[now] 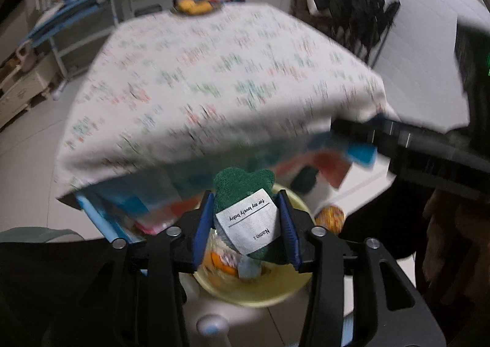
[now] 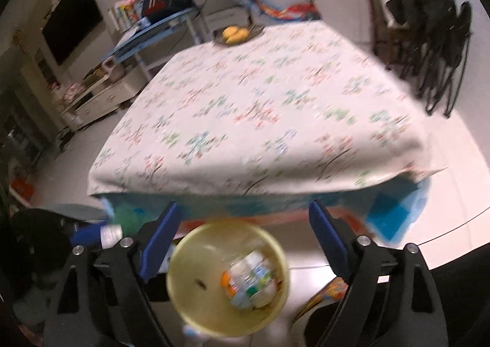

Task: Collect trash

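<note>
Green terry cloth (image 1: pixel 242 190) sits between the blue pads (image 1: pixel 203 226) of your left gripper (image 1: pixel 245 224), directly over the yellow bin (image 1: pixel 257 296). The jaws stand partly closed with the pads against its sides, so you have it pinched, though blur makes the exact contact hard to judge. You are holding it above the bin's mouth, which I take to be the drop position: let go here and it should fall in with the rest. A white label (image 1: pixel 249 224) sewn to the cloth faces the camera and reads "for my lovely baby" and "Name :" with a blank line between them. That wording suggests a child's washcloth or small towel, not obvious rubbish, so check that you mean to bin it.

Moving right, your right gripper (image 2: pixel 243 239) hangs over the same bin with its jaws spread wide and nothing between them; the bin (image 2: pixel 183 279) shows in the gap. It looks free for the next pick-up. Inside the bin lie a plastic bottle (image 2: pixel 254 279) with an orange cap and some wrappers; their print is too smeared to read.

Behind both grippers stands the table (image 2: pixel 245 108) under a floral cloth, its near edge just beyond the bin. That placement makes sense: rubbish taken off the table needs only a short carry down to the floor. A dish of yellow fruit (image 2: pixel 234 34) rests at the far corner.
</note>
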